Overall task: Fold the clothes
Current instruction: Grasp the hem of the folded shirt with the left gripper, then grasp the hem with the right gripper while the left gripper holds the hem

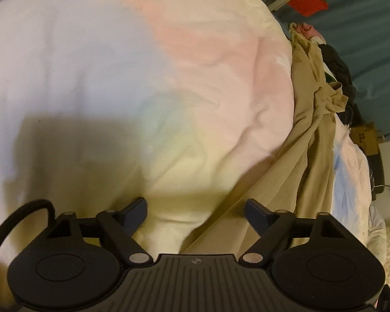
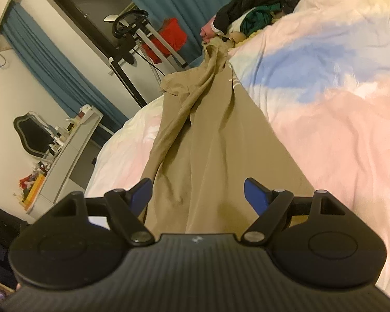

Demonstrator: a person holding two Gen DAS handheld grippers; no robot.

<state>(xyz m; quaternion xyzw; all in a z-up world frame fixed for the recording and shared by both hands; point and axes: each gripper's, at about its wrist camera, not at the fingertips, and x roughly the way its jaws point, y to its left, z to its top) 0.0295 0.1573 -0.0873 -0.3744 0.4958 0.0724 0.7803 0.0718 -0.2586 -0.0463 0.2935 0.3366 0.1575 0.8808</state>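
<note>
one long, creased tan garment [image 2: 208, 140] lies on the soft pastel duvet [image 1: 117, 78]; left gripper [image 1: 195, 212] and right gripper [image 2: 197, 195] both spread, empty, a dark clothes heap [image 2: 252, 7] at 1 o'clock.

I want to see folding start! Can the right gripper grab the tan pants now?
Probably yes: the right gripper is open right over the tan pants on the bed, with nothing in the way.

Left hand-held gripper [image 1: 195, 210] and right hand-held gripper [image 2: 197, 192] both gape, angled downward.
</note>
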